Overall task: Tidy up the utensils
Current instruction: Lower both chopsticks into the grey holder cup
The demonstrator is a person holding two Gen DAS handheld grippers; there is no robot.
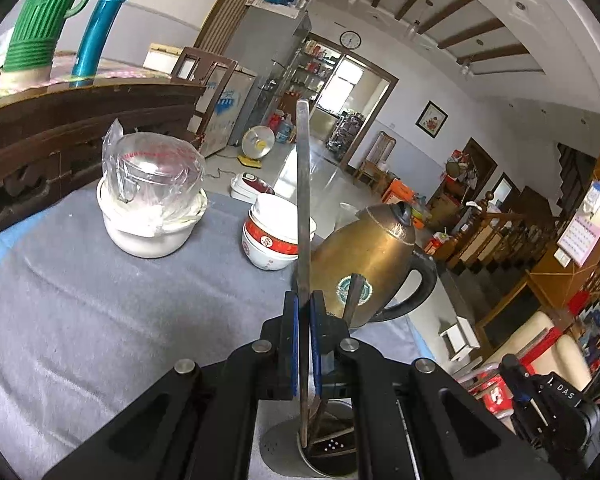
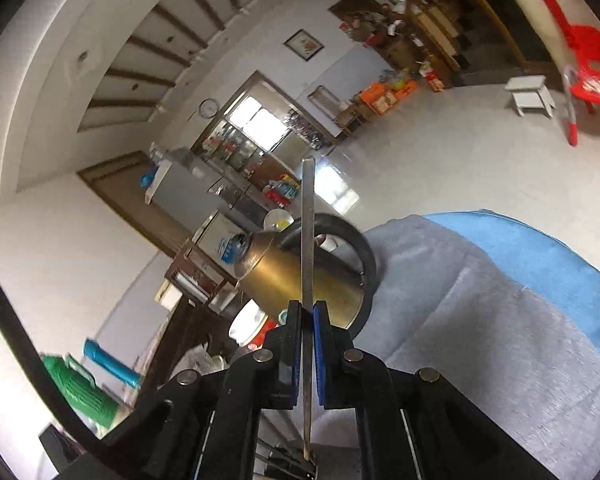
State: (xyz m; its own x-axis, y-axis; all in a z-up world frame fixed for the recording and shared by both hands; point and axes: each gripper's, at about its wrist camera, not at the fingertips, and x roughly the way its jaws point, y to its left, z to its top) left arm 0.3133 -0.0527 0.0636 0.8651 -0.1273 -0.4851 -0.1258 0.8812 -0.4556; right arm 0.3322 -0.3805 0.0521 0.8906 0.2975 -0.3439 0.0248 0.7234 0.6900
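My left gripper (image 1: 305, 300) is shut on a flat metal utensil handle (image 1: 302, 200) that stands upright. Its lower end reaches into a round metal utensil holder (image 1: 284, 446) on the grey cloth, directly below the gripper. Another thin metal utensil (image 1: 354, 300) leans out of the holder to the right. My right gripper (image 2: 307, 310) is shut on a second flat metal utensil handle (image 2: 308, 232), also upright; its lower end is near a metal rim at the bottom edge. Which kind of utensils these are is hidden.
A brass kettle (image 1: 364, 256) with a black handle stands just beyond the holder. Stacked red-and-white bowls (image 1: 272, 240) and a white pot with a plastic-wrapped glass jug (image 1: 152, 200) stand farther left. The table's edge (image 1: 424, 340) is close on the right.
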